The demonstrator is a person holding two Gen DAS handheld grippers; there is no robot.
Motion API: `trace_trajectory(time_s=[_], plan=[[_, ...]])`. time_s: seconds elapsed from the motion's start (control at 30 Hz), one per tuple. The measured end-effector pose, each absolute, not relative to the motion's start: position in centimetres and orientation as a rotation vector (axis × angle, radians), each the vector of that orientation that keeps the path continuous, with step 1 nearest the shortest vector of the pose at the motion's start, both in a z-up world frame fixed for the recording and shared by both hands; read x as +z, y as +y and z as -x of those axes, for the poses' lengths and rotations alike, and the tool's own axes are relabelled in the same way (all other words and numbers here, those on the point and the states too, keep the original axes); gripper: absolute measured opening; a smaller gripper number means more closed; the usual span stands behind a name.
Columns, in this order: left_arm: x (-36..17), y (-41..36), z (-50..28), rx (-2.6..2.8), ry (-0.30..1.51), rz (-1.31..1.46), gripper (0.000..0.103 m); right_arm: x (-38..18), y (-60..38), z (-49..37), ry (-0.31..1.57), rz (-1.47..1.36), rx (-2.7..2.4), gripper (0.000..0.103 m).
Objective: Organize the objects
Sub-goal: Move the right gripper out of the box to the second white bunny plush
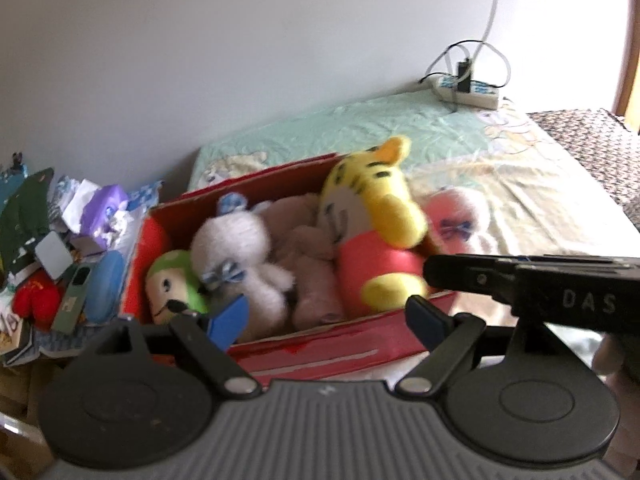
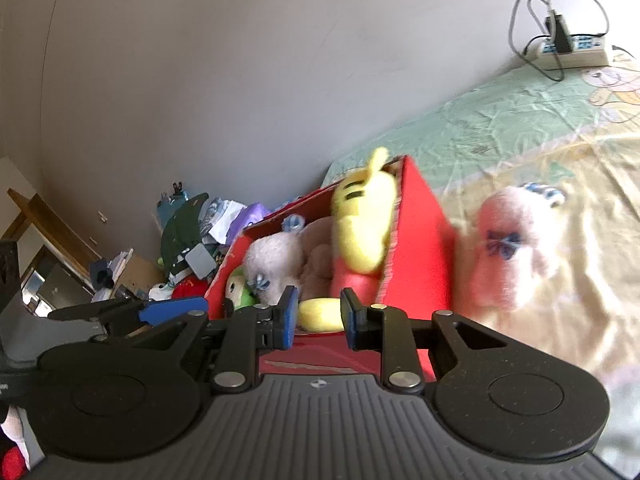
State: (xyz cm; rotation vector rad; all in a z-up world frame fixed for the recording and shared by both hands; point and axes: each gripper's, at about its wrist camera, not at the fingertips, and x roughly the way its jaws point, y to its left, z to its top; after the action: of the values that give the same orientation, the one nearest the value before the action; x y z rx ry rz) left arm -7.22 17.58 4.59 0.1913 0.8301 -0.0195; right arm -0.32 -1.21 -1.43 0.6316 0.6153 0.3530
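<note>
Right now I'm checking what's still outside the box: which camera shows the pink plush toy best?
The right wrist view: the pink plush toy lies unobstructed on the bed beside the red box, its dark bow visible. In the left wrist view, the yellow tiger toy and the right gripper partly hide it.

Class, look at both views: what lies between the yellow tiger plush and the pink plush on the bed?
The red box's end wall stands between the yellow tiger plush and the pink plush, shown most plainly in the right wrist view.

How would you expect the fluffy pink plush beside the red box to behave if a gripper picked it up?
The pink plush looks soft and fuzzy, so it would probably squash and flop. It likely weighs little for its bulk. Lying on the bedsheet, it seems unlikely to roll.
</note>
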Motion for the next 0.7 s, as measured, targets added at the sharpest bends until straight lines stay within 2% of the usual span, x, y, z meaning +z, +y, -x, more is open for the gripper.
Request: trace_trajectory(time_s=[0.43, 0.7], plan=[[3.2, 8.6, 6.7, -0.231, 0.826, -0.178, 0.083, -4.1, -9.7, 1.6, 0.678, -0.688, 0.251, 0.026], [-0.5, 4.5, 4.5, -0.304, 0.850, -0.127, 0.081, -7.0, -14.1, 0.2, 0.752, -0.706, 0.216, 0.027]])
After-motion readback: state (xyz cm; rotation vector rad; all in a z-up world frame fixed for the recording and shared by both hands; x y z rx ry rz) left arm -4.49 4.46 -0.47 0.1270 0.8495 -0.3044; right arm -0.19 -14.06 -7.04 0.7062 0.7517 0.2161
